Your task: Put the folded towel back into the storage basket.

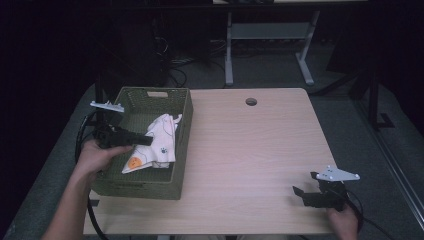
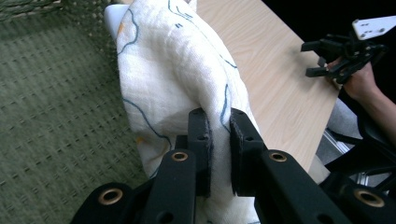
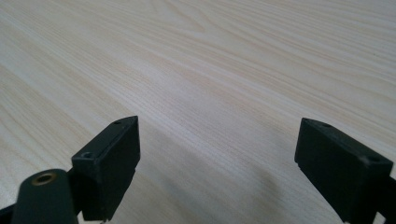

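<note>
L claw (image 2: pixel 219 140): you're pinching the cloth (image 2: pixel 177 79), it runs straight ahead of the jaws, inside basket (image 1: pixel 182 145).
R claw (image 3: pixel 217 163): spread, well off, nothing btwn jaws.

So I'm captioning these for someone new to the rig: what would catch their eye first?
Probably the white printed cloth in the green woven basket at the table's left, its fold pinched by the left gripper. Next, the right gripper, jaws wide apart over bare wooden table near the front right corner.
</note>
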A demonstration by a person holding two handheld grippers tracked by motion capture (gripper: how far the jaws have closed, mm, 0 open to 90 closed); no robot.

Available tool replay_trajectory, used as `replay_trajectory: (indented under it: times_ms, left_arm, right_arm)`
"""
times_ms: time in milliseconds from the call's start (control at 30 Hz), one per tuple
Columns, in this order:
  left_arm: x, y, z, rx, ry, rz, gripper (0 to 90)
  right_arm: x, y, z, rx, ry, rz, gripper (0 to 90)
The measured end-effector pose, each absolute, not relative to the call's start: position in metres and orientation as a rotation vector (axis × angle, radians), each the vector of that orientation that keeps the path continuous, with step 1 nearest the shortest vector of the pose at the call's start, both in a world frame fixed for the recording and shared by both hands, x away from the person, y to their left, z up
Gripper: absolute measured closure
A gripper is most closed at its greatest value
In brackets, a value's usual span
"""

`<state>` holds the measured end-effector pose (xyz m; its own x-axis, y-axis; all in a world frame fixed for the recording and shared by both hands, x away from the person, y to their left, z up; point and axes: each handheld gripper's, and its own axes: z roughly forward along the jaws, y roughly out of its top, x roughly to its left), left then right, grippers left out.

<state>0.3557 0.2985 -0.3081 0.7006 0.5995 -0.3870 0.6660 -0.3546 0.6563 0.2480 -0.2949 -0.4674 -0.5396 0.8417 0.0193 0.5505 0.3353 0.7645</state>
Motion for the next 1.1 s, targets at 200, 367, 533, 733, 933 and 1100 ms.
replay_trajectory:
  times_ms: [200, 367, 533, 733, 933, 1100]
  left_arm:
    - [0.360, 0.302, -0.315, 2.105, 1.001, -0.066, 81.8]
    - [0.365, 0.299, -0.323, 2.184, 1.030, -0.010, 81.8]
    - [0.374, 0.296, -0.334, 2.269, 1.042, 0.015, 81.8]
    - [0.385, 0.287, -0.351, 2.360, 1.019, 0.002, 81.8]
    - [0.398, 0.288, -0.361, 2.440, 1.000, 0.019, 82.4]
    - [0.418, 0.301, -0.369, 2.524, 1.088, 0.260, 62.8]
  right_arm:
    - [0.248, -0.295, -0.468, 1.229, 2.226, 1.046, 13.6]
    - [0.248, -0.296, -0.468, 1.228, 2.225, 1.046, 13.7]
    - [0.249, -0.295, -0.468, 1.226, 2.233, 1.043, 13.7]
    - [0.249, -0.296, -0.468, 1.226, 2.233, 1.044, 13.7]
    - [0.250, -0.297, -0.468, 1.228, 2.233, 1.046, 13.7]
    - [0.251, -0.296, -0.469, 1.228, 2.244, 1.036, 13.7]
